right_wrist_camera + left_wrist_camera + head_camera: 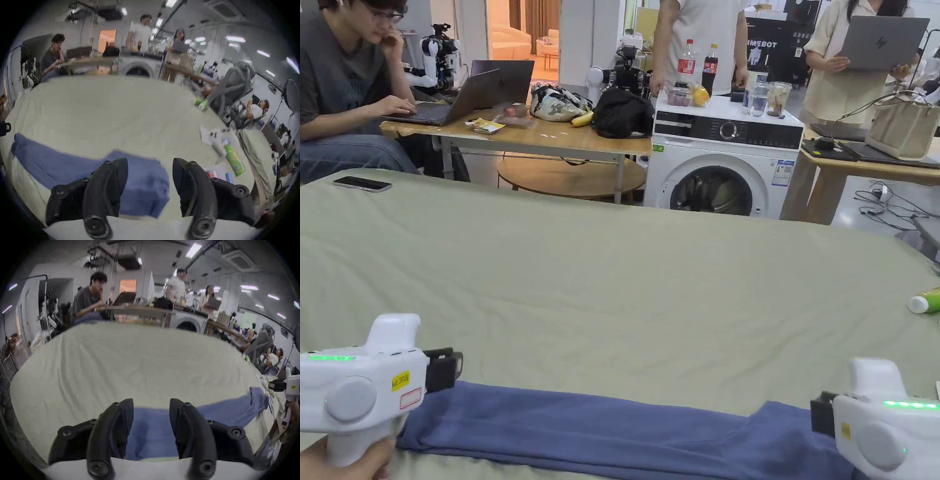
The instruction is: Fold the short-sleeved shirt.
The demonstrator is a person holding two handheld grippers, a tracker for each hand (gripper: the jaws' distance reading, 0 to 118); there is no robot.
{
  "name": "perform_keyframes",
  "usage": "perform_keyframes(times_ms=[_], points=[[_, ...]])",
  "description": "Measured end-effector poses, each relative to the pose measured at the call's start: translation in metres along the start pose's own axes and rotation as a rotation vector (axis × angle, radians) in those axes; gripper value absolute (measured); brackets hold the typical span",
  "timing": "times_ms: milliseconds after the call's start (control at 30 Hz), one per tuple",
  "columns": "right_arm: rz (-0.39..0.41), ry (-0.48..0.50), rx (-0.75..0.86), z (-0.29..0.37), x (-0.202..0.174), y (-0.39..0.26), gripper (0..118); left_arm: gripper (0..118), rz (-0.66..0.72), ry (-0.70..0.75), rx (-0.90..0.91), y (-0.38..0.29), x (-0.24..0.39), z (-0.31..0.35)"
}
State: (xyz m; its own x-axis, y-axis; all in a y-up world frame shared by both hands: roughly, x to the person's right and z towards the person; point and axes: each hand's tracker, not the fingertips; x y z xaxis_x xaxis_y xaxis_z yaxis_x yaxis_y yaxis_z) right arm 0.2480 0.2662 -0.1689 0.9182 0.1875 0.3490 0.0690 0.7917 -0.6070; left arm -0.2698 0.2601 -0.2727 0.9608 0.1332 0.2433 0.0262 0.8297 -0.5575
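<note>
A: Nearest us, at seven o'clock in the head view, we hold the left gripper [151, 404]; at five o'clock, the right gripper [150, 162].

B: Their jaws?

A: Both stand wide apart, gripping nothing, each above one end of the shirt [612, 431].

B: And the shirt's position?

A: It lies as a long blue band across six o'clock on the green sheet [625, 281], between our grippers. A green bottle [927, 301] rests at three o'clock.

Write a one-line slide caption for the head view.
Two handheld grippers, left gripper and right gripper, flank a blue shirt folded into a long strip on a pale green sheet.
</note>
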Motion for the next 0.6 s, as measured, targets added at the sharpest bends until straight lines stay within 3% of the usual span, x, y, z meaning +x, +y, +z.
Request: perform_keyframes(times_ms=[167, 233, 267, 300, 333, 367, 433, 500, 600], points=[[-0.125, 0.084, 0.363, 0.024, -0.034, 0.001, 58, 43, -0.053, 0.030, 0.226, -0.005, 0.029, 0.014], [-0.127, 0.066, 0.459, 0.031, -0.054, -0.002, 38, 42, -0.088, 0.064, 0.305, -0.010, 0.039, 0.020], [-0.123, 0.069, 0.506, 0.035, -0.063, -0.004, 22, 37, -0.109, 0.078, 0.334, -0.013, 0.046, 0.023], [-0.121, 0.077, 0.541, 0.038, -0.072, -0.005, 9, 18, -0.130, 0.081, 0.352, -0.015, 0.050, 0.025], [-0.119, 0.082, 0.556, 0.040, -0.080, -0.005, 5, 1, -0.143, 0.084, 0.374, -0.017, 0.052, 0.027], [-0.132, 0.099, 0.574, 0.041, -0.089, -0.004, 0, 0, -0.158, 0.096, 0.392, -0.018, 0.054, 0.028], [-0.132, 0.120, 0.579, 0.043, -0.104, -0.002, 0, 0, -0.184, 0.171, 0.402, -0.020, 0.059, 0.032], [-0.127, 0.124, 0.567, 0.041, -0.118, 0.004, 0, 0, -0.143, 0.098, 0.344, -0.016, 0.046, 0.033], [-0.129, 0.163, 0.541, 0.037, -0.135, 0.008, 0, 0, -0.119, 0.147, 0.276, -0.013, 0.024, 0.032]])
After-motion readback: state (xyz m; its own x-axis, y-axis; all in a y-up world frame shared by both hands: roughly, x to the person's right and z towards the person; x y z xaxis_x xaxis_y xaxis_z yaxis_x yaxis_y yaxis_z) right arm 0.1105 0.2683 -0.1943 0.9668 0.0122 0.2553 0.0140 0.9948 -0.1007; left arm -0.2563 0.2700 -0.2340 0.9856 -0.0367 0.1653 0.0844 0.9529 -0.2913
